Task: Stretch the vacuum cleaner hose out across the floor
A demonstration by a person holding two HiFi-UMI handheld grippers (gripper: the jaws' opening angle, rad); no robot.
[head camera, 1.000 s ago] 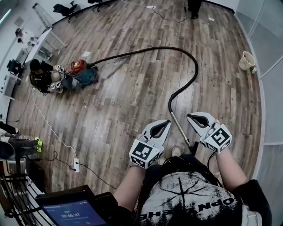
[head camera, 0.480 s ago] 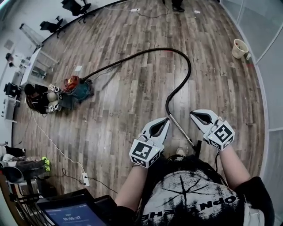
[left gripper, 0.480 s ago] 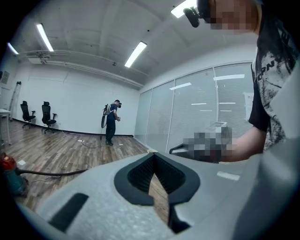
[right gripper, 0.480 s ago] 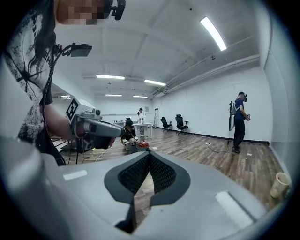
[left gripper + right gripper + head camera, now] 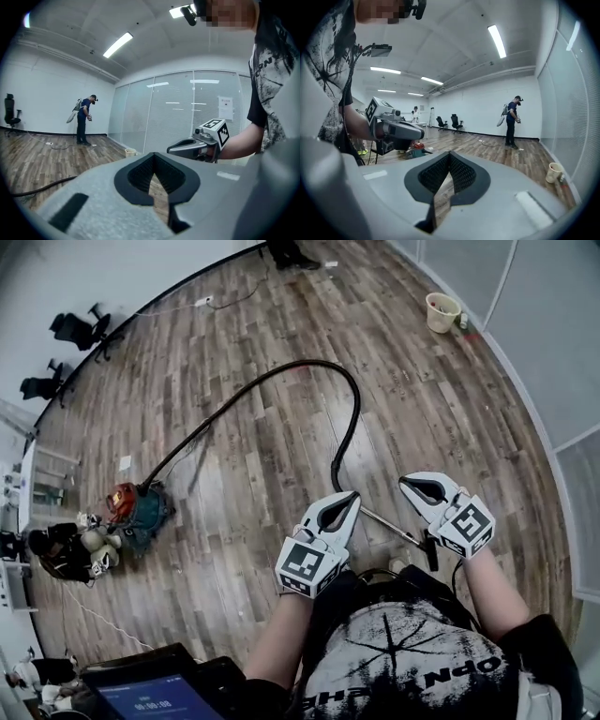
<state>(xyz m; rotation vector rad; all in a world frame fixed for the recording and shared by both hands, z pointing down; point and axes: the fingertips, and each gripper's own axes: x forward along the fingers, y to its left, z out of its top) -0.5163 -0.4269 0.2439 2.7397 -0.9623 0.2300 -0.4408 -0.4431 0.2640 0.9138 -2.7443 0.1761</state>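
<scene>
The T-shirt [image 5: 412, 657] is black, short-sleeved, with a white print. The left gripper [image 5: 352, 497] and right gripper [image 5: 404, 483] are grey, each bearing black-and-white square markers.

Can follow only a short dark stretch of the hose [image 5: 42, 186] in the left gripper view, then lose it behind the grey body of the left gripper [image 5: 153, 161]. Cannot make out more than a red-and-teal sliver of the vacuum cleaner [image 5: 416, 151] in the right gripper view, half covered there by the left gripper. In the head view, cannot tell what, if anything, lies in the bucket [image 5: 442, 310] by the far right corner of the floor [image 5: 281, 446], nor read the screen [image 5: 150, 697], cut by the picture's bottom edge.
</scene>
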